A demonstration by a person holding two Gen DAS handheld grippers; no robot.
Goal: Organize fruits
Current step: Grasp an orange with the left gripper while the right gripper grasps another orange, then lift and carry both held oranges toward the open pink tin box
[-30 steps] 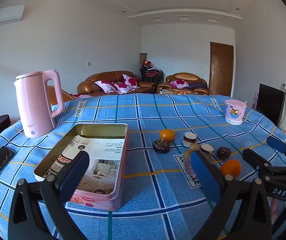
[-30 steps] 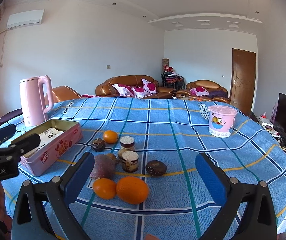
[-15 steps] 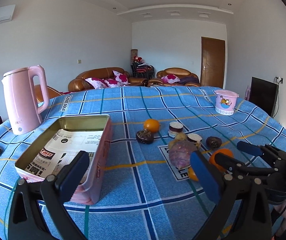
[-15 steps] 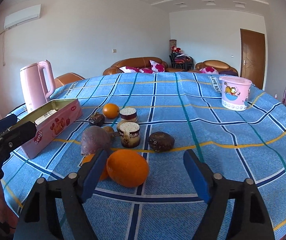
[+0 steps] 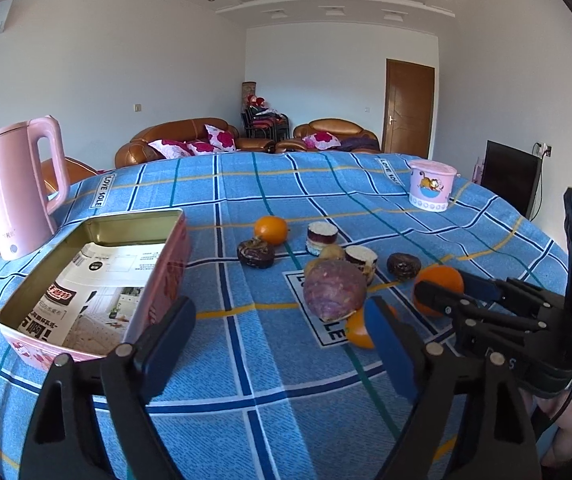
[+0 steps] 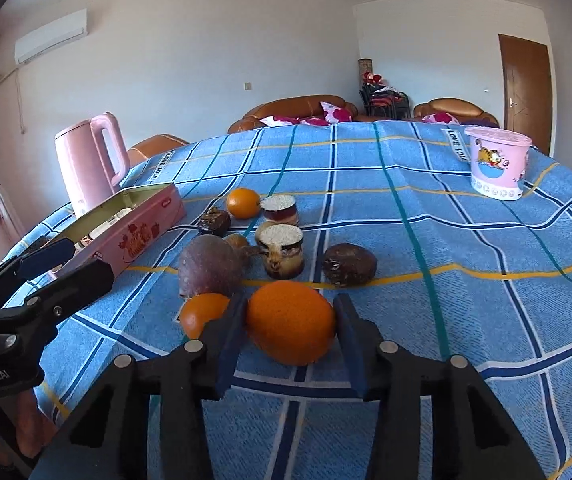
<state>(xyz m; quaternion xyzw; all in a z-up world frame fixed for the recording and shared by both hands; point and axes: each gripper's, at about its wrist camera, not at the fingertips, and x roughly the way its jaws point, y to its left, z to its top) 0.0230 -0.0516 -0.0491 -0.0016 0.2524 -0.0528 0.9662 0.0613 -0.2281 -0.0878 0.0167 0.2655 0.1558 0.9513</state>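
1. The large orange (image 6: pixel 289 322) is sitting on the blue checked tablecloth (image 6: pixel 465 264) at the near edge of the fruit cluster, with a smaller orange (image 6: pixel 200 314) just beside it on its left and a purple-skinned fruit (image 6: pixel 210 266) behind that one.
2. Step in hand, as judged: the right gripper (image 6: pixel 287 332) is taking the large orange, the first pick of the sorting.
3. Its two blue-padded fingers are standing either side of the orange, narrowed to about its width. The left pad looks to be touching the peel. Whether the right pad is pressing cannot be told from this view.
4. Next move, as judged: finishing the squeeze until the fruit is held firm, then lifting and carrying it left to the open pink tin (image 5: pixel 98 276), likely the target.
5. Risk: the round peel slipping forward out of flat pads, or nudging the smaller orange.
6. The left gripper (image 5: pixel 278 344) is hovering wide apart and holding nothing, near the tin's front corner.
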